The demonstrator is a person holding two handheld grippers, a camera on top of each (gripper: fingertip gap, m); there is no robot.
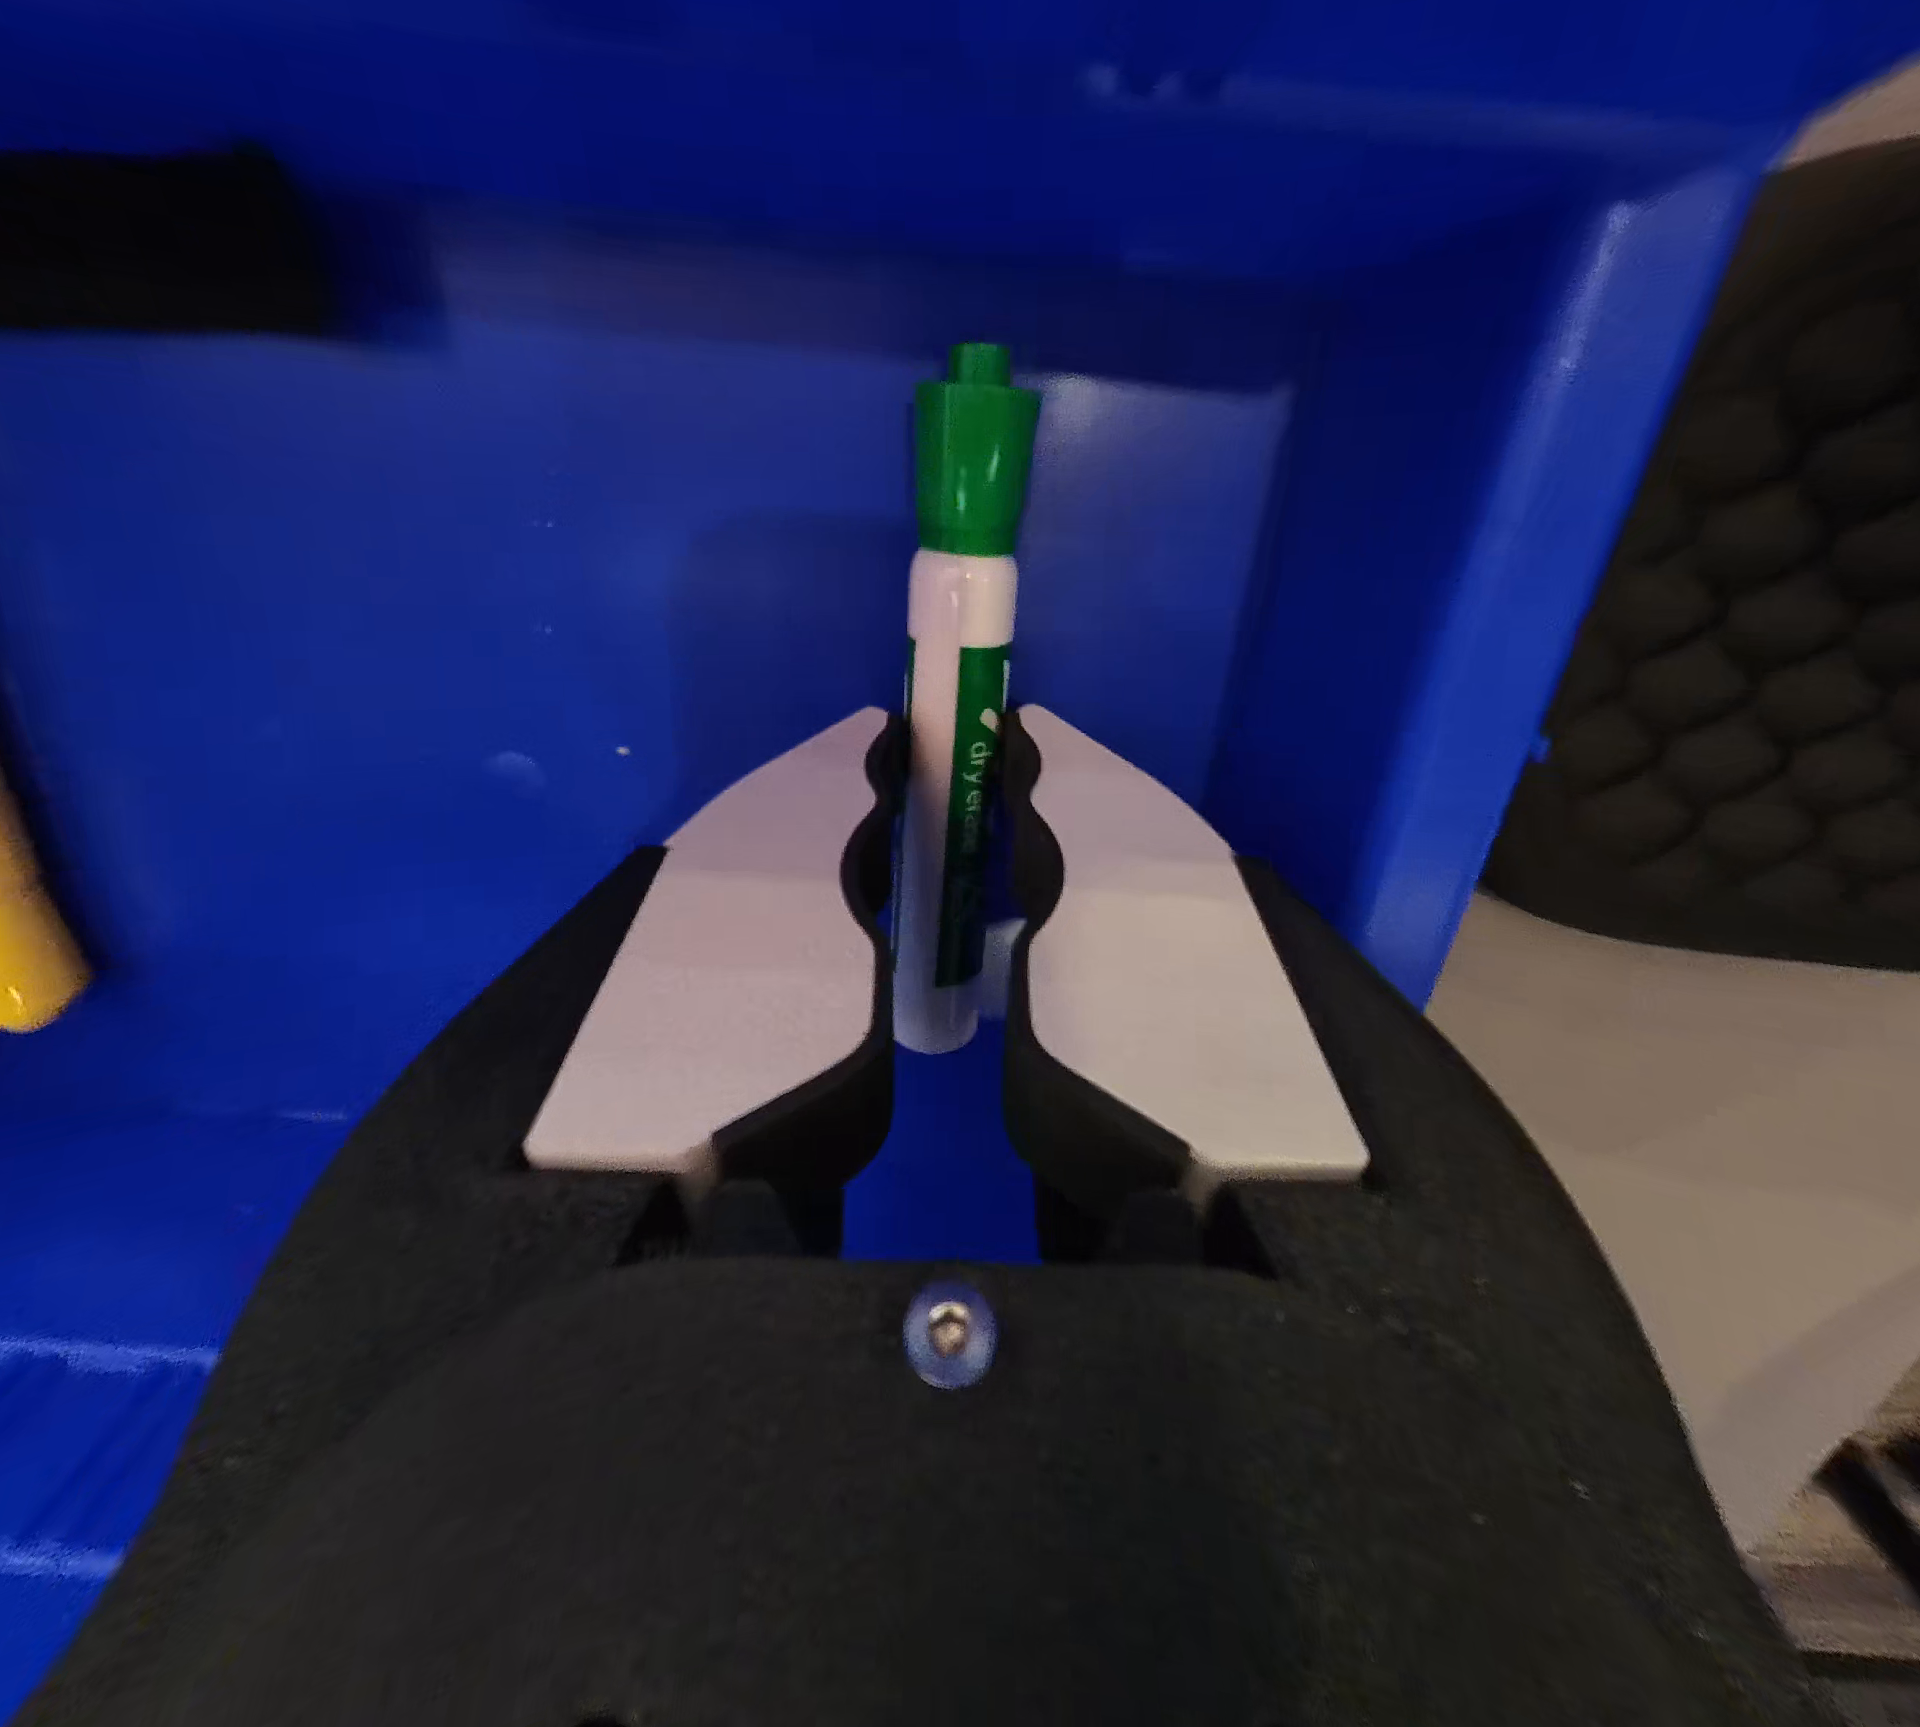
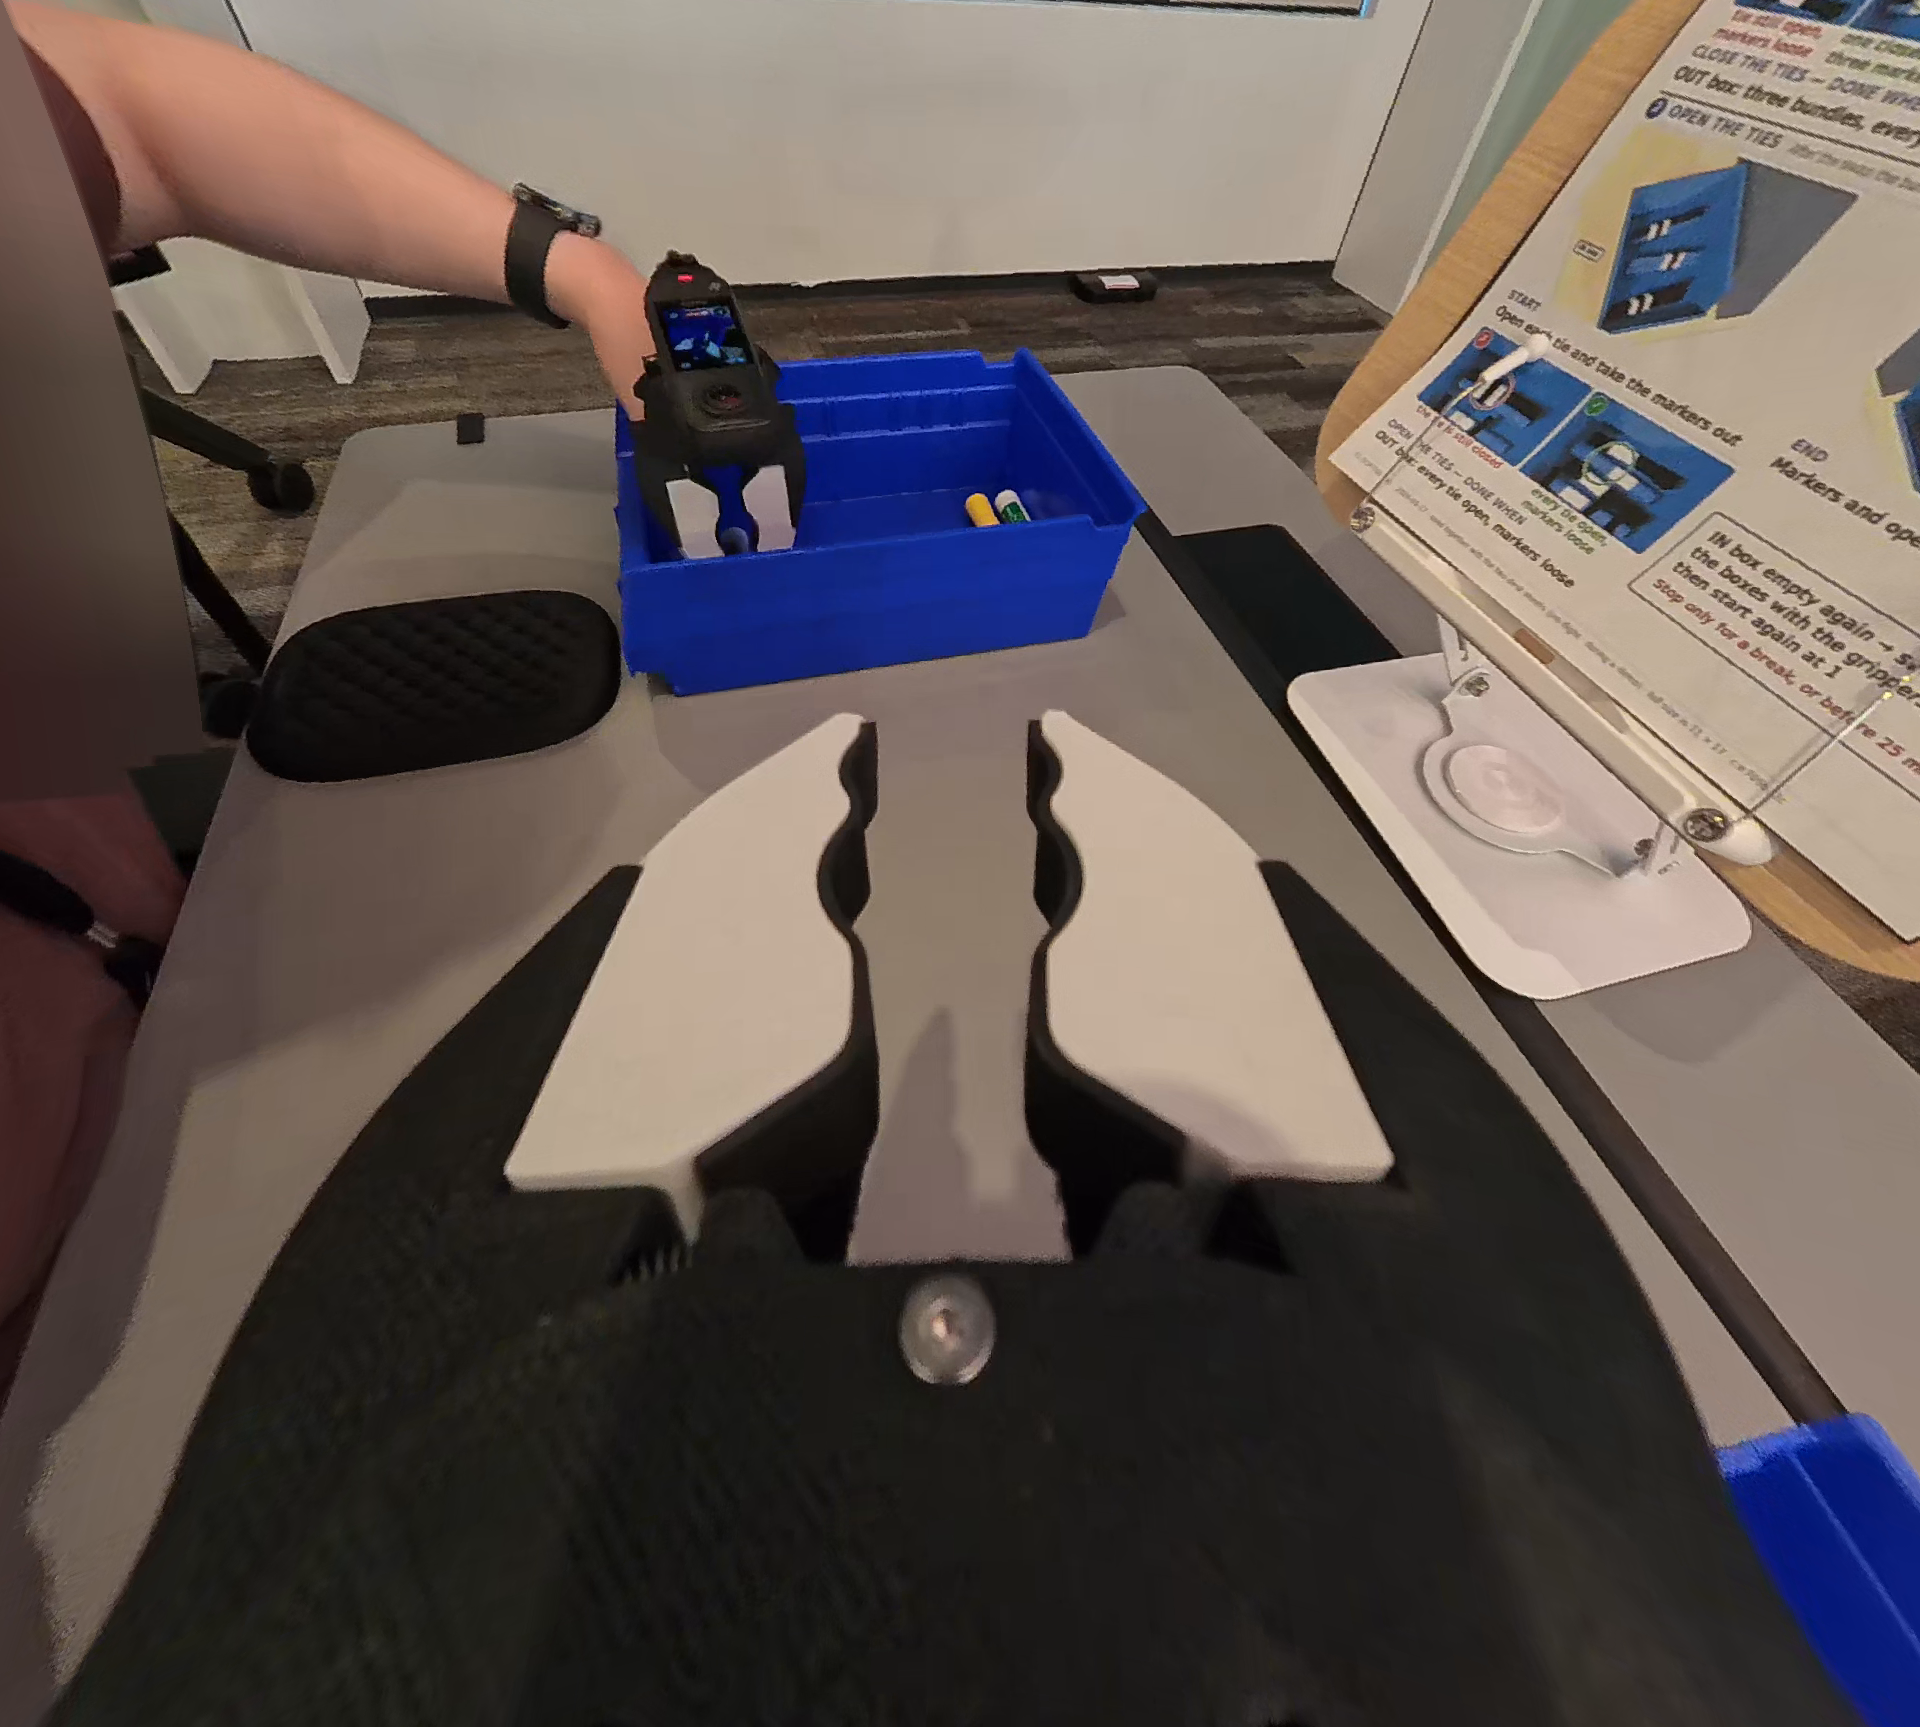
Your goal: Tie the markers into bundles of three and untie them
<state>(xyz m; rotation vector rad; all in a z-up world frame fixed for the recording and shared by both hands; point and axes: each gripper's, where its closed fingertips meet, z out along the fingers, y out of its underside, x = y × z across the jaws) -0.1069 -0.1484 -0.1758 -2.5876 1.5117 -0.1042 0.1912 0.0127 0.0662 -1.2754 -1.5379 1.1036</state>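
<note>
My left gripper (image 1: pixel 954 727) is shut on a green-capped white marker (image 1: pixel 971 597), which points forward along the fingers inside the blue bin (image 1: pixel 416 638). A yellow marker (image 1: pixel 31 929) lies at the bin's left edge. A black strip (image 1: pixel 156 238) lies at the upper left. In the right wrist view my right gripper (image 2: pixel 951 732) is open and empty above the grey table. Ahead of it stands the blue bin (image 2: pixel 883 607) with the left gripper (image 2: pixel 732 524) reaching into its left end. A yellow marker (image 2: pixel 980 510) and a green one (image 2: pixel 1013 505) lie at its right end.
A black textured pad (image 2: pixel 436 680) lies left of the bin and shows in the left wrist view (image 1: pixel 1745 617). An instruction board (image 2: pixel 1662 327) on a white stand (image 2: pixel 1507 846) is at the right. A second blue bin's corner (image 2: pixel 1829 1552) is at bottom right. A person's arm (image 2: pixel 312 171) reaches in from the left. The grippers' ends are close to 40 centimetres from one another.
</note>
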